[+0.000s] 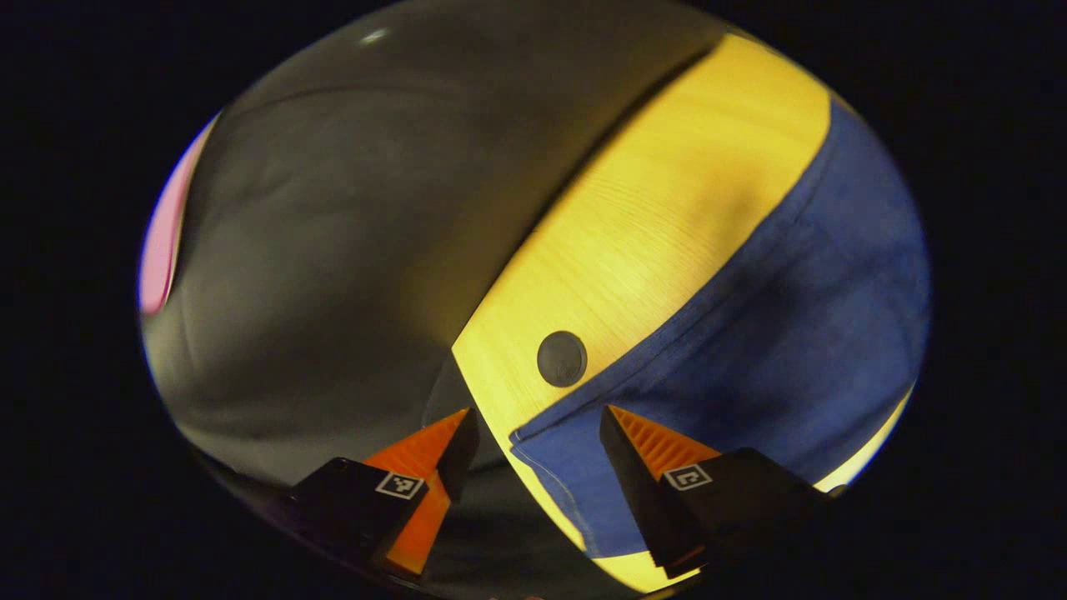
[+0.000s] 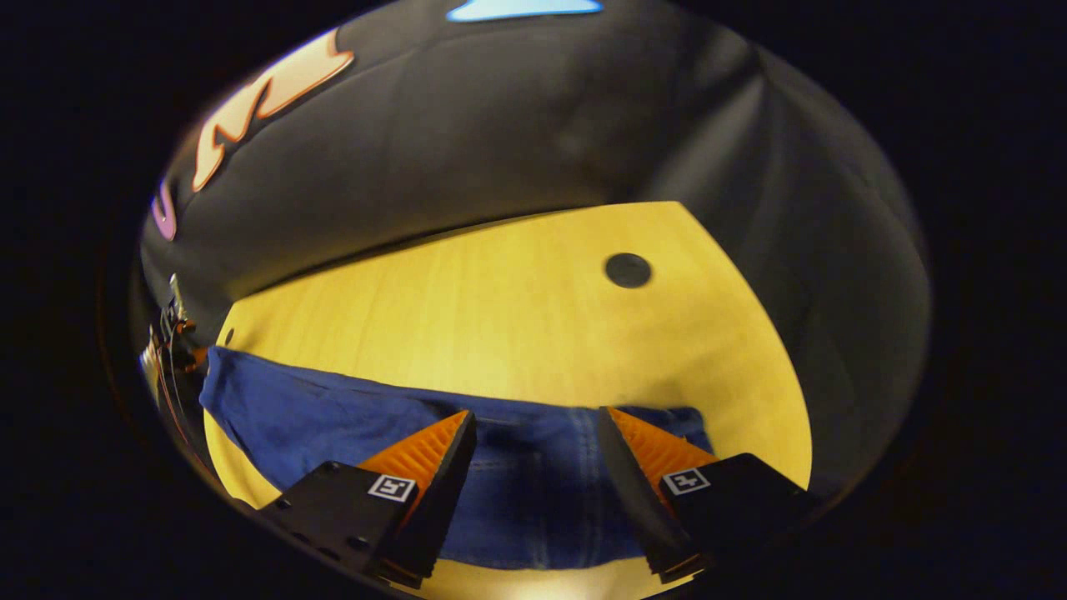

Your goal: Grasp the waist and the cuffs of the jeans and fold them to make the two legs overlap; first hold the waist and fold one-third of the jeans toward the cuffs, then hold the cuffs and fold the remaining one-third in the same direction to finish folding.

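Blue jeans (image 2: 333,408) lie flat across the yellow wooden table (image 2: 500,317). In the right gripper view, my right gripper (image 2: 533,437) is open over the wider stitched end of the jeans, with denim showing between its fingers. In the left gripper view, the narrow hemmed end of the jeans (image 1: 792,333) reaches the table's corner. My left gripper (image 1: 539,437) is open there, and the hem's corner sits between its fingers. The left gripper (image 2: 171,350) also shows small at the far left of the right gripper view, beside that end of the jeans.
A round black cap (image 1: 562,358) is set into the table (image 1: 650,208) close to the hem; it also appears as a black cap (image 2: 628,270) beyond the jeans. The black cloth wall (image 2: 500,125) stands right behind the table's edges.
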Available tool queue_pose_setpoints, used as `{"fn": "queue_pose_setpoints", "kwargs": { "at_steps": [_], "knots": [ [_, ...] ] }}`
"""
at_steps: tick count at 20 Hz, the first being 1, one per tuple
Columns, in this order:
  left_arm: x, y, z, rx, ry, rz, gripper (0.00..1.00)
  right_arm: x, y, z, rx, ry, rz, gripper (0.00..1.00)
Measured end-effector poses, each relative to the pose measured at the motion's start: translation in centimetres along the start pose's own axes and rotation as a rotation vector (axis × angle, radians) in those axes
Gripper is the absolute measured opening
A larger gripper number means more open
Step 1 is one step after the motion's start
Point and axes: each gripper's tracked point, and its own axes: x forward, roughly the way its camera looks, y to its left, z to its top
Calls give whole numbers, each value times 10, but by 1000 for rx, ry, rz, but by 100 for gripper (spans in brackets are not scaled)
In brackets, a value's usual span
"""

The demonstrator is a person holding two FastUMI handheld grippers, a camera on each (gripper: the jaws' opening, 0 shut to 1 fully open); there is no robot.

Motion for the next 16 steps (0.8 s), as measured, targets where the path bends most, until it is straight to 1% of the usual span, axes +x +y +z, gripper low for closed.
{"fn": "queue_pose_setpoints", "kwargs": {
  "at_steps": [1,2,4,5,6,7,8,9,10,11,12,13,15,16],
  "knots": [
    [-5,-10,-7,-110,-6,-6,92,-5,-15,-7,41,0,-14,87],
    [-14,-18,-17,-223,-11,-24,93,-4,-31,-15,73,3,-28,93],
    [-25,-41,-28,-427,-45,-52,94,-1,-56,-28,115,12,-62,93],
    [-12,-42,-33,-500,-53,-57,94,-1,-64,-32,132,23,-67,93],
    [-5,-47,-40,-552,-53,-62,94,0,-68,-35,143,31,-68,92],
    [2,-54,-48,-593,-52,-64,94,0,-73,-36,145,35,-71,93],
    [9,-55,-53,-616,-45,-63,94,-3,-77,-37,150,37,-72,87],
    [17,-52,-62,-632,-37,-64,94,-4,-78,-37,159,33,-65,93],
    [23,-51,-68,-651,-24,-61,94,-4,-80,-40,160,35,-56,94],
    [22,-51,-67,-670,-19,-64,94,-3,-83,-42,157,43,-49,95],
    [24,-50,-66,-693,-21,-65,94,-1,-84,-46,151,55,-41,92],
    [23,-46,-65,-714,-16,-62,94,2,-82,-51,144,75,-33,95],
    [24,-46,-66,-758,-10,-59,94,10,-79,-60,118,107,-26,94],
    [24,-45,-63,-781,-24,-58,95,14,-80,-57,97,79,-32,93]
  ]
}}
